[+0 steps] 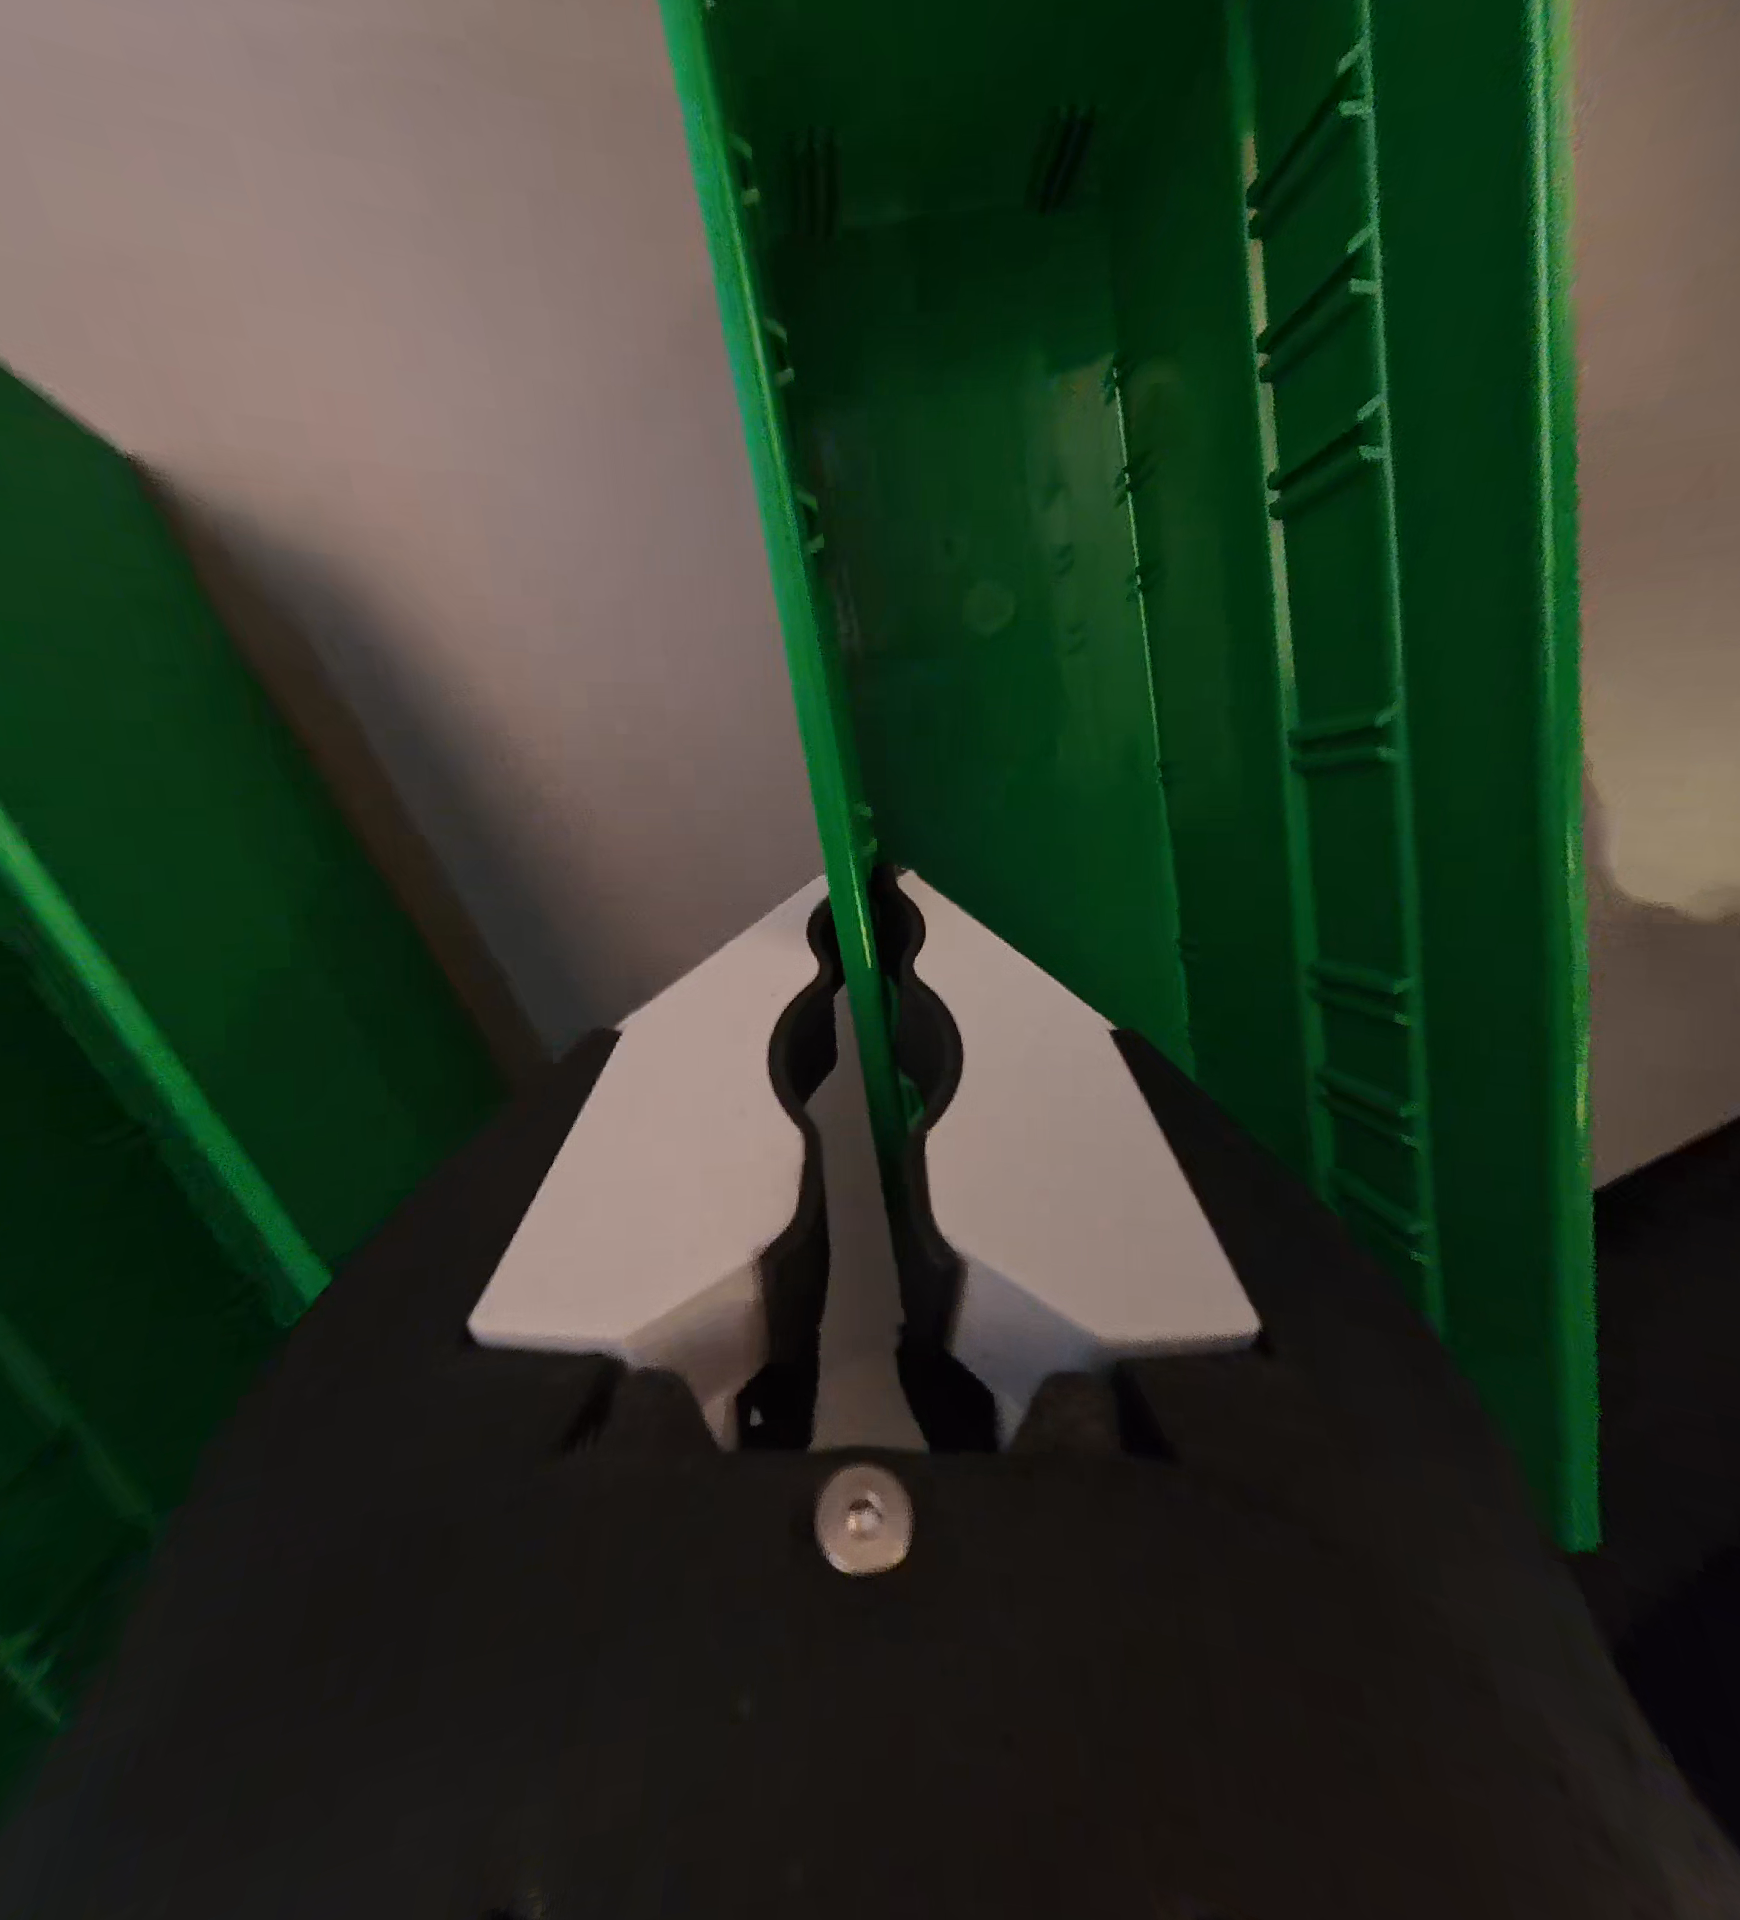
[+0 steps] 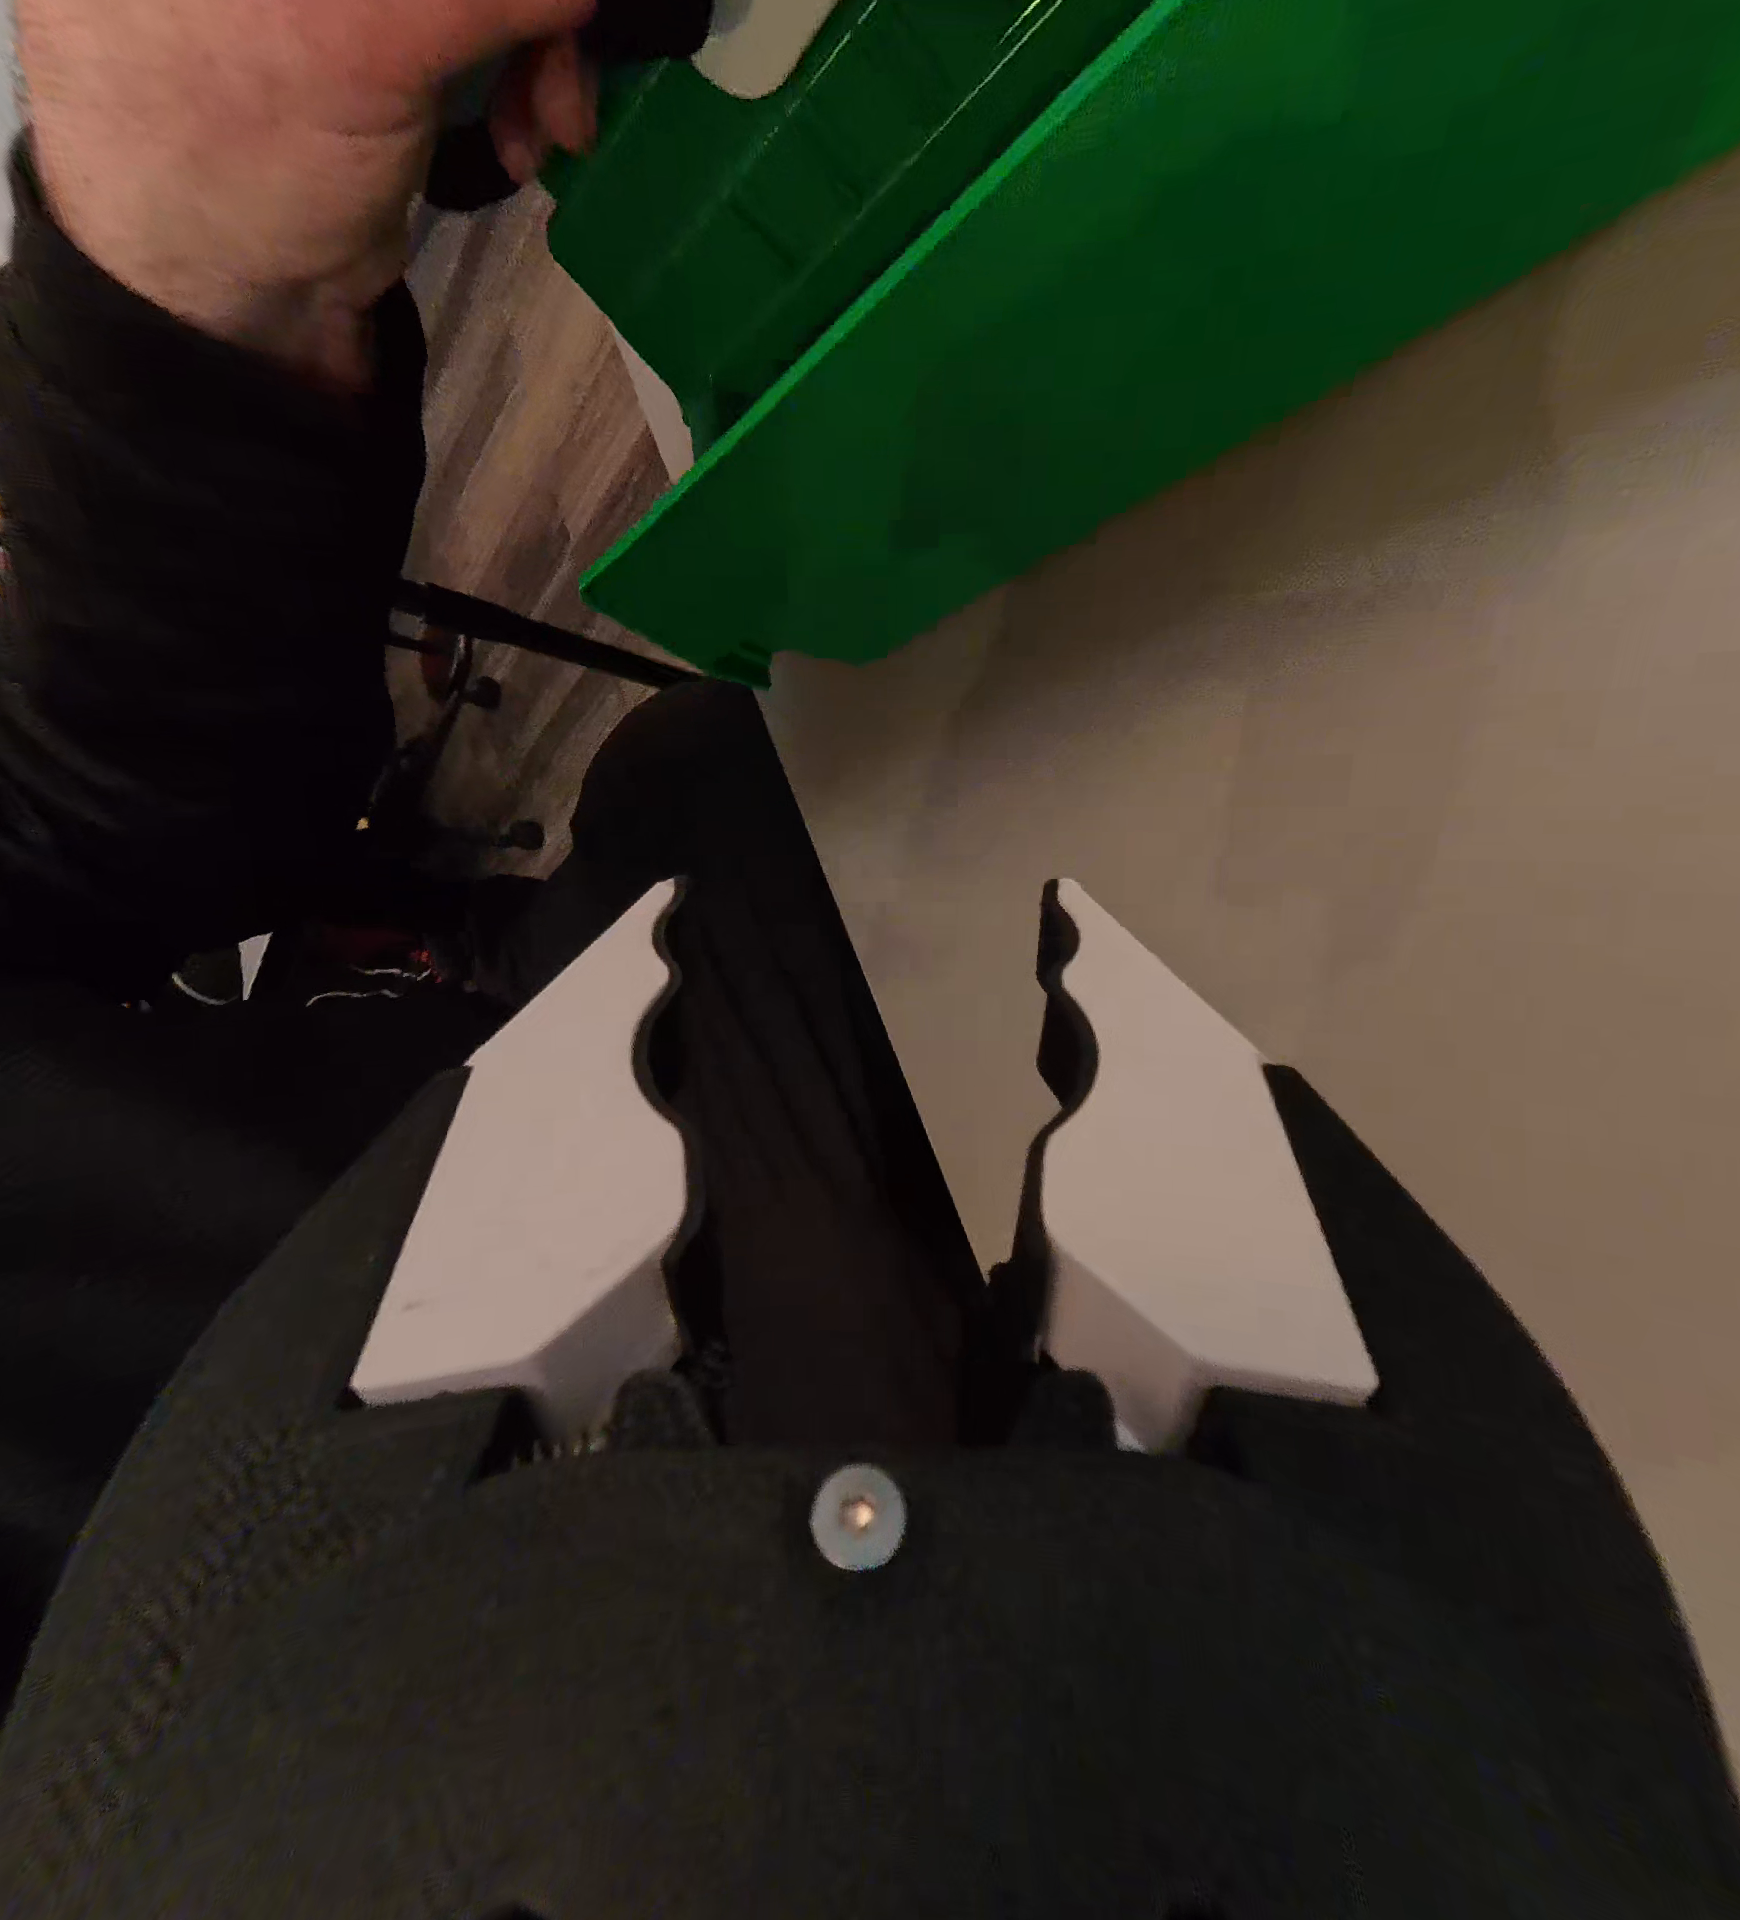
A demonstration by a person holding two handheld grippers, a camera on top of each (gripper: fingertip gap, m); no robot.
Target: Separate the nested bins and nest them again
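In the left wrist view my left gripper (image 1: 864, 904) is shut on the thin rim wall of a green plastic bin (image 1: 1001, 499), which runs away from the fingers with its inside facing the camera. A second green bin (image 1: 66, 831) lies at the left edge, apart from the first. In the right wrist view my right gripper (image 2: 861, 914) is open and empty, below and clear of a green bin (image 2: 1001, 343) that hangs tilted above the pale table. A person's hand (image 2: 253, 135) grips at that bin's upper left end.
A pale table surface (image 2: 1365, 831) fills the right of the right wrist view. A dark-sleeved arm (image 2: 170, 623) and dark clutter on a wood-look floor (image 2: 533, 416) lie at the left. A dark area (image 1: 1718, 1351) borders the table at lower right in the left wrist view.
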